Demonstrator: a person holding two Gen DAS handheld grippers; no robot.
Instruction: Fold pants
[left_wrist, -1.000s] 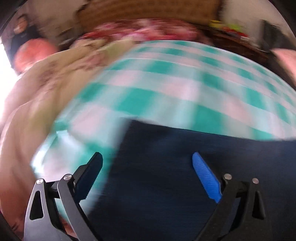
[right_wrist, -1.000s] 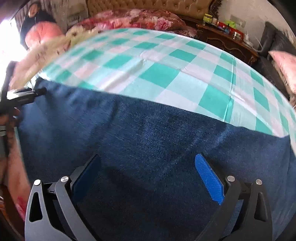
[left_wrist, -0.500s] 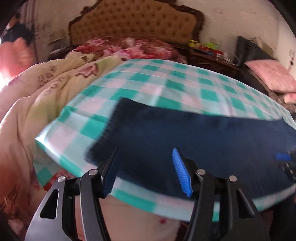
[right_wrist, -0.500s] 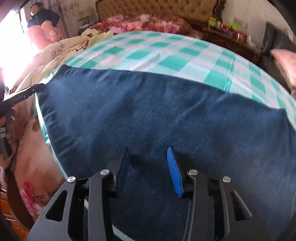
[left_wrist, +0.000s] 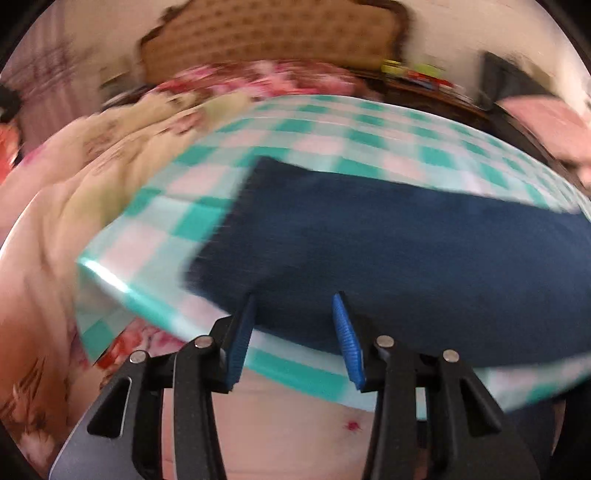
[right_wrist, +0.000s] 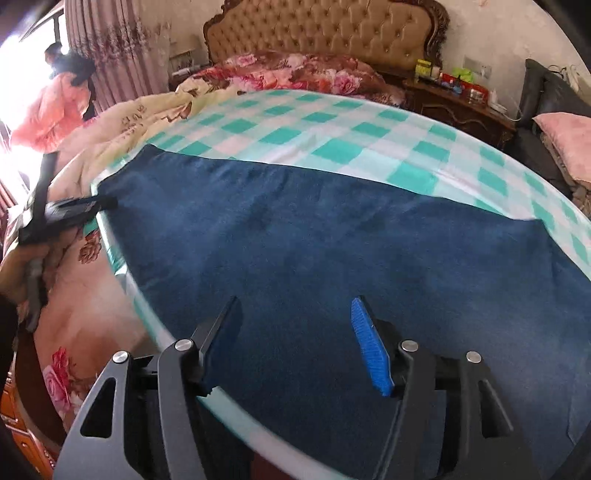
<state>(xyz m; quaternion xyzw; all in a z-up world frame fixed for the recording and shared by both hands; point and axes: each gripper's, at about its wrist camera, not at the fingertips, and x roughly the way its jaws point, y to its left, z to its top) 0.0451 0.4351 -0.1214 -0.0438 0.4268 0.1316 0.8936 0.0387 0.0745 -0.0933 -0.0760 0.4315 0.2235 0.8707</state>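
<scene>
Hovering at the near edge, I have my left gripper (left_wrist: 293, 325) closing, nothing between its pads, by the navy pants (right_wrist: 332, 258) spread on the checked sheet (right_wrist: 332, 122). My right gripper (right_wrist: 295, 343) is reopening, empty. Next, I judge: pinch that hem.

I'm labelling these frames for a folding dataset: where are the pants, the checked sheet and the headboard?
pants (right_wrist: 332, 251): right wrist view, middle of the dark blue cloth.
checked sheet (right_wrist: 332, 122): right wrist view, bare part beyond the pants.
headboard (right_wrist: 325, 29): right wrist view, tufted panel.
</scene>
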